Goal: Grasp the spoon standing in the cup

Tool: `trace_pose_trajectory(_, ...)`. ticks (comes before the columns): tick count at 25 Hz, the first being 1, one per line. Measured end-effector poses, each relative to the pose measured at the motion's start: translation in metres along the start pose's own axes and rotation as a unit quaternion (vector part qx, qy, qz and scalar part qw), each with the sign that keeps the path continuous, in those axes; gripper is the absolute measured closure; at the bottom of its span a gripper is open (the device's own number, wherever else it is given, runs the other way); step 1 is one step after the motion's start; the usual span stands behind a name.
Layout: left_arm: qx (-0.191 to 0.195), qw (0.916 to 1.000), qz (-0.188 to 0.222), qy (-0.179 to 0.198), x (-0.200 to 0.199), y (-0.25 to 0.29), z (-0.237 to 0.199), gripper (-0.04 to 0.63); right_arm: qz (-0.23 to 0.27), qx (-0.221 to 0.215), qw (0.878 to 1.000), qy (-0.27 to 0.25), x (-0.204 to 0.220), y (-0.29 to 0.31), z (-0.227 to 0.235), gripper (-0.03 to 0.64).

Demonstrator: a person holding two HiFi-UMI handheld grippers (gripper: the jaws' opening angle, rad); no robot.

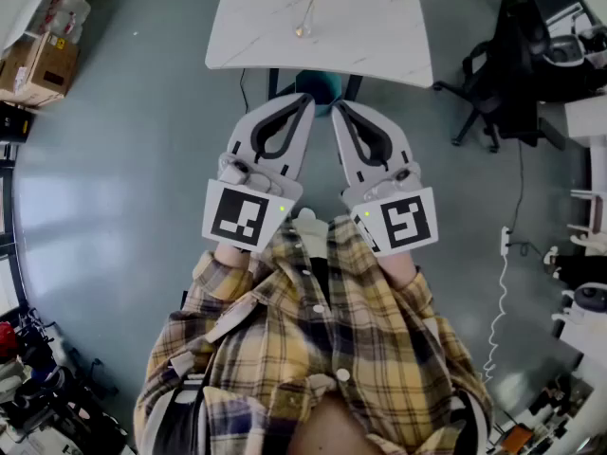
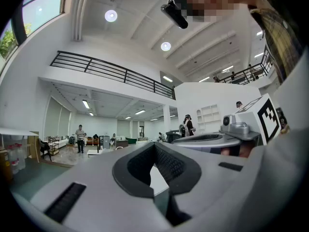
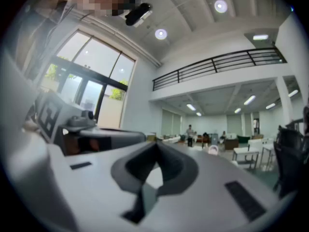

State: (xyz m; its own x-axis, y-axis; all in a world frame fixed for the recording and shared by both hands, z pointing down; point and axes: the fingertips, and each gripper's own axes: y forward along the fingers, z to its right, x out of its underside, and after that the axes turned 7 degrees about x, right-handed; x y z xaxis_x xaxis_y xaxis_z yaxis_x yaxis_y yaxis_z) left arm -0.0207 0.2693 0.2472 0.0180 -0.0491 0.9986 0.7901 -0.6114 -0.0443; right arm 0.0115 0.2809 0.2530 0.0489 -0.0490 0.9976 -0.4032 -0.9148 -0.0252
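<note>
In the head view a white marble-pattern table stands ahead of me. On it is a small clear cup with a thin spoon leaning out of it. Both grippers are held close to my chest, well short of the table and pointing toward it. The left gripper and the right gripper are side by side, each with its jaws closed tip to tip and nothing between them. The left gripper and right gripper views look level across a large hall. Cup and spoon do not show there.
A black office chair stands right of the table. Cardboard boxes lie at the far left. A white cable runs over the grey floor at the right. The table's teal base sits just beyond the gripper tips. Distant people stand in the hall.
</note>
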Motion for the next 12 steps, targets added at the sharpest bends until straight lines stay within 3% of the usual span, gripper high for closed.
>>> trace_pose_trajectory(12, -0.013, 0.9999, 0.003, 0.011, -0.0028, 0.0041, 0.0043, 0.58, 0.007, -0.007, 1.0, 0.003, -0.0021, -0.0046, 0.0071, 0.584)
